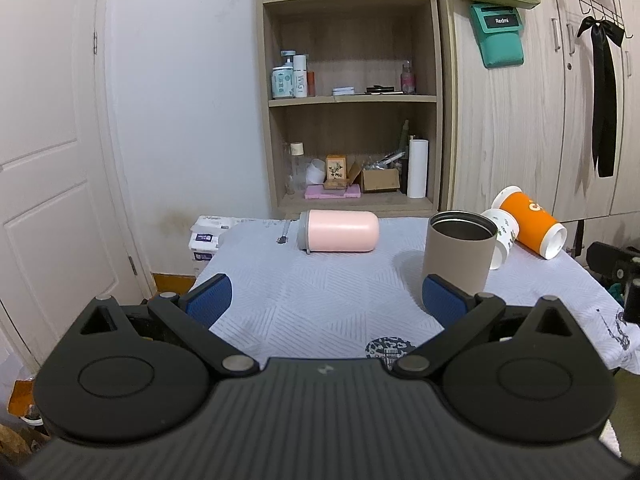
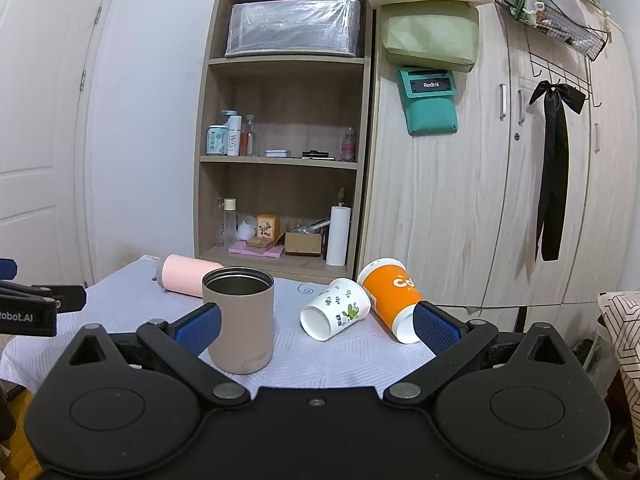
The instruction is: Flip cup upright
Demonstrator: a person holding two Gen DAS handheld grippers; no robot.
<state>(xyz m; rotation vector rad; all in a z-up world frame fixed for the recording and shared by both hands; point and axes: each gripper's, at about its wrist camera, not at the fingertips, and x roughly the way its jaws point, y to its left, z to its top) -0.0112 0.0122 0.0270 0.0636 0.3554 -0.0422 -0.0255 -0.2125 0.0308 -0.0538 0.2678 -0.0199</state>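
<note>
A taupe steel-lined cup (image 1: 460, 254) stands upright on the cloth-covered table (image 1: 320, 300); it also shows in the right wrist view (image 2: 239, 320). A pink cup (image 1: 340, 231) lies on its side at the back; it shows in the right wrist view (image 2: 184, 275) too. A white floral paper cup (image 2: 335, 314) and an orange paper cup (image 2: 392, 300) lie on their sides at the right. My left gripper (image 1: 326, 300) is open and empty, short of the pink cup. My right gripper (image 2: 316, 328) is open and empty, its left pad beside the taupe cup.
A wooden shelf unit (image 1: 352, 80) with bottles and boxes stands behind the table. Wardrobe doors (image 2: 480, 200) are at the right, a white door (image 1: 48, 160) at the left. Tissue packs (image 1: 206, 240) sit off the table's left edge. The left gripper's body (image 2: 28, 308) shows at left.
</note>
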